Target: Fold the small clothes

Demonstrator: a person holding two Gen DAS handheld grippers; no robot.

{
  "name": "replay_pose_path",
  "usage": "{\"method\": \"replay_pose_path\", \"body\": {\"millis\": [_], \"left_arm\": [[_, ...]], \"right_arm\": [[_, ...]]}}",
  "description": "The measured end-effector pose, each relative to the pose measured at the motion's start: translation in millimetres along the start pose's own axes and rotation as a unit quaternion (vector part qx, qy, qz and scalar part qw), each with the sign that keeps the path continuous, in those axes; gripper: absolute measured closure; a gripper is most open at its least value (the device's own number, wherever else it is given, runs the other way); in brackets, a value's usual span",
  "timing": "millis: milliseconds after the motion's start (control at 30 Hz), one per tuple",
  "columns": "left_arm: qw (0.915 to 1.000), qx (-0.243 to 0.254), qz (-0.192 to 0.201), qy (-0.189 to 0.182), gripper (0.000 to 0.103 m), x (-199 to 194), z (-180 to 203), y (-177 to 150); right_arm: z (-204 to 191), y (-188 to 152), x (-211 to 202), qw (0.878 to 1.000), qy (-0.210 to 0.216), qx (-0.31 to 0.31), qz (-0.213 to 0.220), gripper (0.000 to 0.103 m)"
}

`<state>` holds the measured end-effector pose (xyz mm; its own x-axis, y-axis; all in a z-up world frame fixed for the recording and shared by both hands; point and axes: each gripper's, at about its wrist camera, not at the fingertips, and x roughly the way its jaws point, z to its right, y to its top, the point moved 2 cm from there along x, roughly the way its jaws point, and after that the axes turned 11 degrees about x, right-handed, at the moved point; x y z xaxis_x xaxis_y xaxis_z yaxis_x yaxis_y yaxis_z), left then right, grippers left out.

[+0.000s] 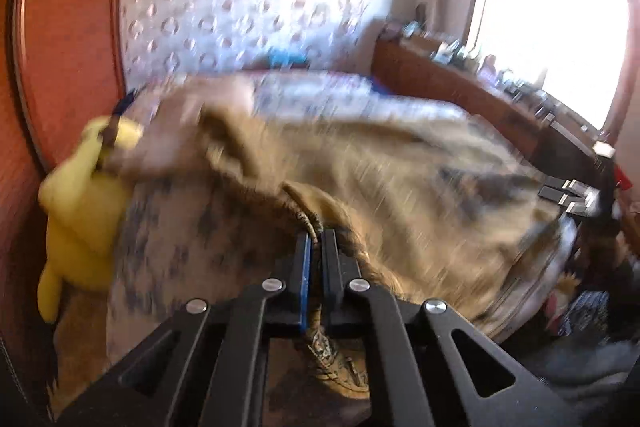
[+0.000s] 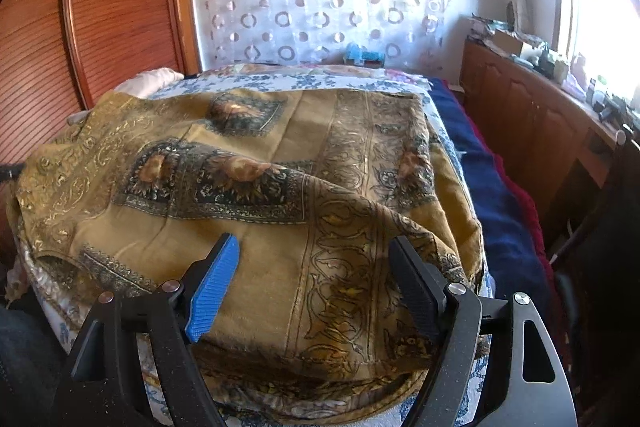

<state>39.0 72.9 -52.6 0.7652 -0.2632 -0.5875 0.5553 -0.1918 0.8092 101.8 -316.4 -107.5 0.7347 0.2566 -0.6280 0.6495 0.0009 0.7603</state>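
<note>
A mustard-gold patterned cloth [image 2: 256, 163] lies spread over the bed, with a raised fold across its middle. In the blurred left wrist view the same cloth [image 1: 400, 163] is lifted and bunched. My left gripper [image 1: 316, 239] is shut on an edge of this cloth, which hangs down between its fingers. My right gripper [image 2: 314, 251] is open and empty, just above the near part of the cloth, with the blue pad [image 2: 214, 287] on the left finger. The other gripper [image 1: 568, 195] shows small at the right edge of the left wrist view.
The bed has a white and blue floral sheet [image 2: 320, 81] and a dark blue blanket [image 2: 492, 187] on its right side. A yellow plush toy [image 1: 84, 211] lies at the left bed edge. A wooden wardrobe [image 2: 100, 7] stands left. A cluttered wooden sideboard [image 2: 532, 107] stands right under the window.
</note>
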Motion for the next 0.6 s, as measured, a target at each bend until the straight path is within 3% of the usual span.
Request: {"method": "replay_pose_path", "body": {"millis": [267, 433, 600], "left_arm": [[0.9921, 0.087, 0.076, -0.050, 0.103, -2, 59, 116], [0.9854, 0.123, 0.084, -0.083, 0.103, 16, 100, 159], [0.9757, 0.161, 0.073, -0.129, 0.103, 37, 149, 181]], "right_arm": [[4, 4, -13, 1.000, 0.009, 0.007, 0.013, 0.024], [11, 5, -26, 0.999, 0.015, 0.014, 0.026, 0.024], [21, 6, -41, 0.999, 0.018, 0.026, 0.042, 0.024]]}}
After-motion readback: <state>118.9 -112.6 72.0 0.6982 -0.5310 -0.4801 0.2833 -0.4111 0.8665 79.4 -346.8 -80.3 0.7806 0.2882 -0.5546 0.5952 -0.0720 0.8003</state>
